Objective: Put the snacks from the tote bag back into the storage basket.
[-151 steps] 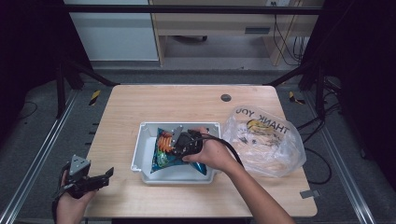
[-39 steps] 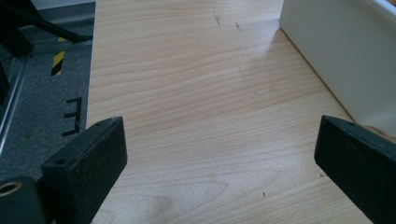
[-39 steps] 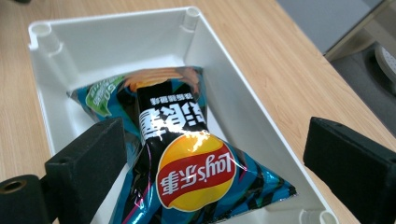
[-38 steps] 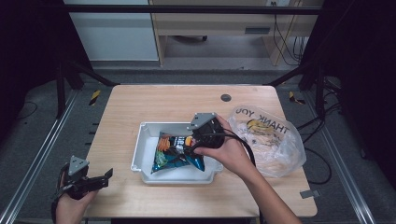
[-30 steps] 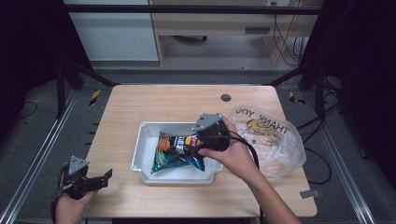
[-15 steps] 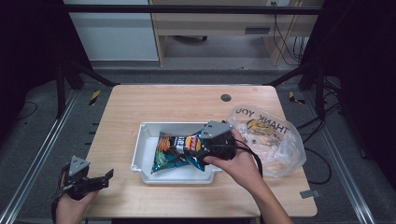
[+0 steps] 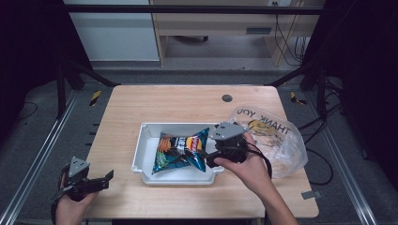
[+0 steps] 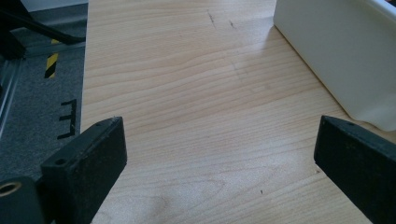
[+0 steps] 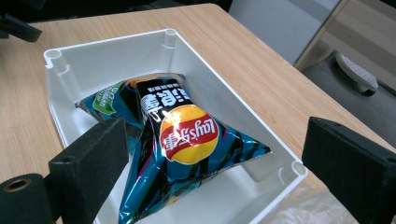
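A blue bag of crisps [image 7: 180,151] lies in the white tray [image 7: 143,154] at the middle of the desk [image 7: 178,101], its right corner resting up against the tray's right wall. The right gripper [image 7: 212,158] hovers at the tray's right edge, just beside that corner, its jaws spread wide and holding nothing; in the right gripper view the bag [image 9: 182,140] sits between them but apart from both. To the right lies a clear plastic bag [image 7: 281,140]. The left gripper [image 7: 104,178] rests at the desk's near left corner, jaws wide open, well apart from the tray.
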`<state>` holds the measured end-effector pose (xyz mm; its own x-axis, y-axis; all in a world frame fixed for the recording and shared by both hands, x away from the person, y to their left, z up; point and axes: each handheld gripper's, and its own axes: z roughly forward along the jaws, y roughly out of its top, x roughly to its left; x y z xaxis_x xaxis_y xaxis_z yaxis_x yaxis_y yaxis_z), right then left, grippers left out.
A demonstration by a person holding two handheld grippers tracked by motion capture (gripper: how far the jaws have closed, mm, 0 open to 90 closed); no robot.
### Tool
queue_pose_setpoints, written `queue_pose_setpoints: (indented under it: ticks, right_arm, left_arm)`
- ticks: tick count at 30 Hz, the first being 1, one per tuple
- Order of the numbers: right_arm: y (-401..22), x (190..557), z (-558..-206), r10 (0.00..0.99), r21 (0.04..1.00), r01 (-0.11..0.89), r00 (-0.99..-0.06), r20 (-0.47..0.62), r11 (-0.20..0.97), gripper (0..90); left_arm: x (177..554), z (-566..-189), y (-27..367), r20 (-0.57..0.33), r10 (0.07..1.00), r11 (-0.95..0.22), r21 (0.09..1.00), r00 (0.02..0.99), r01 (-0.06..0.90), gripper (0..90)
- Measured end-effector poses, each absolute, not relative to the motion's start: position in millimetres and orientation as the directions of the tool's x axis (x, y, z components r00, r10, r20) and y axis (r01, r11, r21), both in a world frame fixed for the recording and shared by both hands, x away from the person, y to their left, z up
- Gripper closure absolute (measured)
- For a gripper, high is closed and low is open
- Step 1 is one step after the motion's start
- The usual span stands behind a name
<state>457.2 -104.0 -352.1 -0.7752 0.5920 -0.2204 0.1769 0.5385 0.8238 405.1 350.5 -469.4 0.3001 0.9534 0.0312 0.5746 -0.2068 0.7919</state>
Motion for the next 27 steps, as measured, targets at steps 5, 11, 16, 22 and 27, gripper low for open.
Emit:
queue_pose_setpoints:
  ticks: [5, 11, 16, 22, 27]
  right_arm:
    - [-114.7, 452.6, -348.3, 0.613, 0.833, 0.182, -0.76, -0.218, 0.522, 7.3]
    - [-128.6, 448.5, -347.1, 0.642, 0.843, 0.195, -0.737, -0.21, 0.501, 7.1]
    - [-134.9, 447.3, -347.9, 0.655, 0.845, 0.204, -0.727, -0.207, 0.494, 6.5]
    - [-147.1, 444.4, -348.9, 0.687, 0.859, 0.214, -0.7, -0.198, 0.465, 5.2]
    - [-157.0, 441.9, -351.5, 0.707, 0.864, 0.217, -0.678, -0.202, 0.454, 5.2]
  left_arm:
    - [405.2, -469.9, 350.5, 0.029, 0.953, -0.204, 0.795, 0.301, 0.571, 2.1]
    - [404.9, -470.0, 351.4, 0.026, 0.954, -0.199, 0.798, 0.297, 0.569, 2.0]
    - [404.9, -469.9, 351.9, 0.027, 0.954, -0.201, 0.799, 0.299, 0.567, 2.1]
    - [404.8, -469.8, 352.2, 0.034, 0.953, -0.205, 0.8, 0.3, 0.564, 2.0]
    - [404.8, -470.2, 352.0, 0.035, 0.953, -0.206, 0.803, 0.302, 0.559, 1.9]
